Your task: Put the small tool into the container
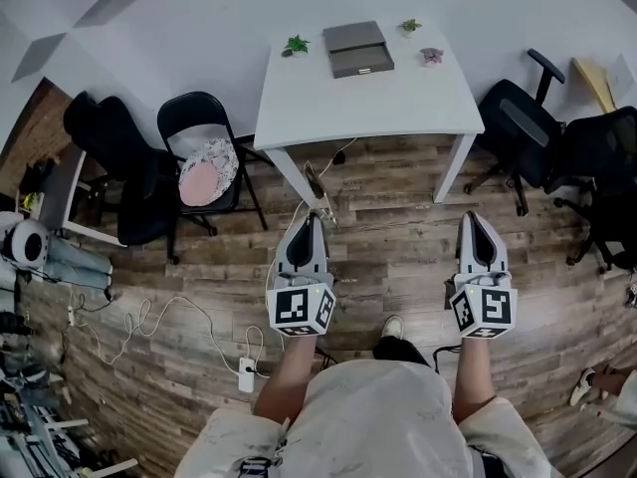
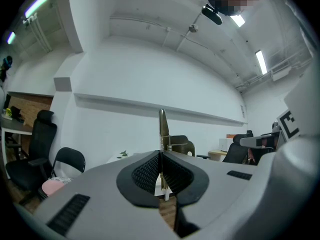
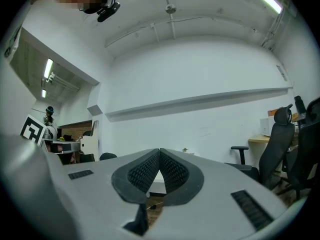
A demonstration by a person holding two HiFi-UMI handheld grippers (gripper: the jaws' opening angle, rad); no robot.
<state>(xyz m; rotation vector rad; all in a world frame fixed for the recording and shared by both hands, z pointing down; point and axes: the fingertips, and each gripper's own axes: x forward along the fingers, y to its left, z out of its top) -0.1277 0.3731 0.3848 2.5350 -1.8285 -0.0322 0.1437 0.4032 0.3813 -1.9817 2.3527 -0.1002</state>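
A white surface [image 1: 398,108] stands ahead on the wood floor, bearing the grey container [image 1: 358,48]. The left gripper [image 1: 311,217] has its jaws clamped on the small tool [image 1: 317,189], which juts forward, presumably for delivery there. The right gripper [image 1: 481,219] has its jaws together, empty.

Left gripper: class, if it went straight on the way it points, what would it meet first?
Likely the table's near edge, with the tool in the left gripper touching first; height is unclear. Beyond lies the container.
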